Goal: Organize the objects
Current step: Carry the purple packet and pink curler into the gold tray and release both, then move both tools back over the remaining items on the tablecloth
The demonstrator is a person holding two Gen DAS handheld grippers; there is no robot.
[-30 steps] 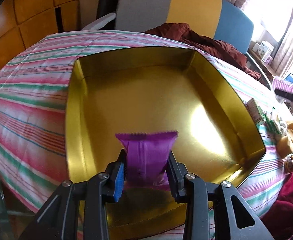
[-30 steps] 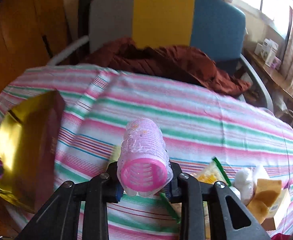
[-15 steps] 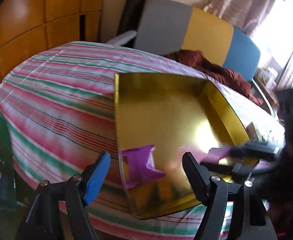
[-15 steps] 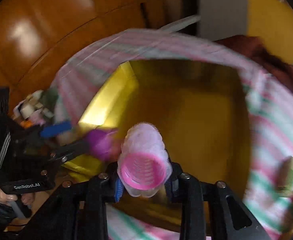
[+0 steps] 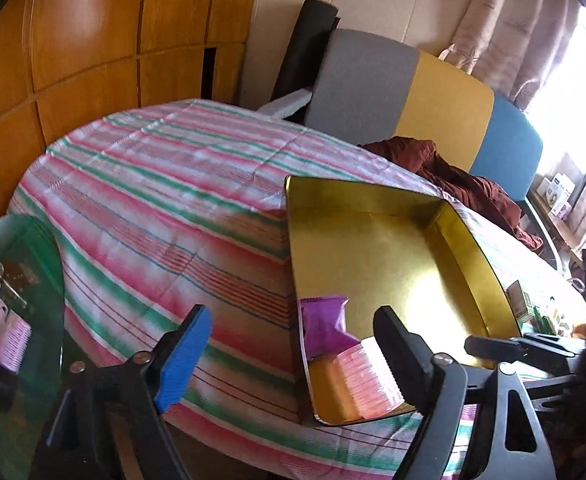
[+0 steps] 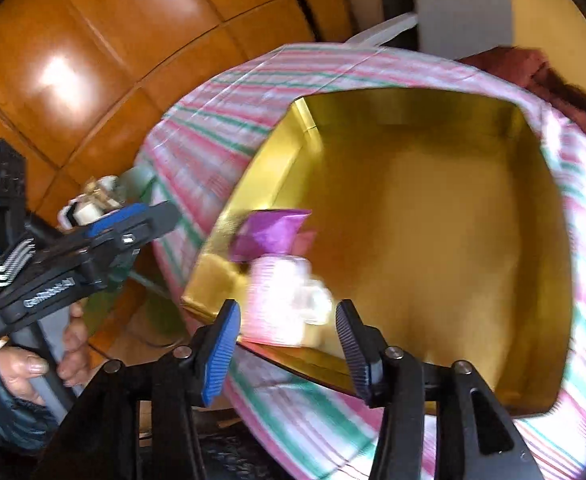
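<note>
tray [image 5: 469, 252], gold and shallow, sits on the desk [image 5: 165, 200] under a pink, green and white striped cloth, close to the near edge. in its near left corner lies a purple packet [image 5: 323, 326], flat against the left wall. just in front of the packet, also in the tray, is a pink roller [image 5: 363, 376]; in the right wrist view the roller [image 6: 281, 300] is blurred, so whether it has come to rest i cannot tell.

left hand-held gripper [image 5: 291, 350] hangs to the left of the tray with its jaws wide apart and nothing between them; they have just been opening, and the packet lies beyond them in the tray, clear of both pads. in the right wrist view this left hand-held gripper [image 6: 133, 220] shows at the left edge, beside the tray's left wall, held by a hand [image 6: 37, 364].

right hand-held gripper [image 6: 289, 344] points down at the tray's near wall. its jaws have just been opening and stand partly apart; the roller sits ahead of them, and neither pad presses on it. in the left wrist view the right hand-held gripper [image 5: 505, 346] reaches in from the right at the tray's near right corner.

behind the desk stands a chair [image 5: 413, 100] in grey, yellow and blue with a dark red cloth [image 5: 453, 176] on it. small items [image 5: 533, 308] lie on the desk to the right of the tray.
</note>
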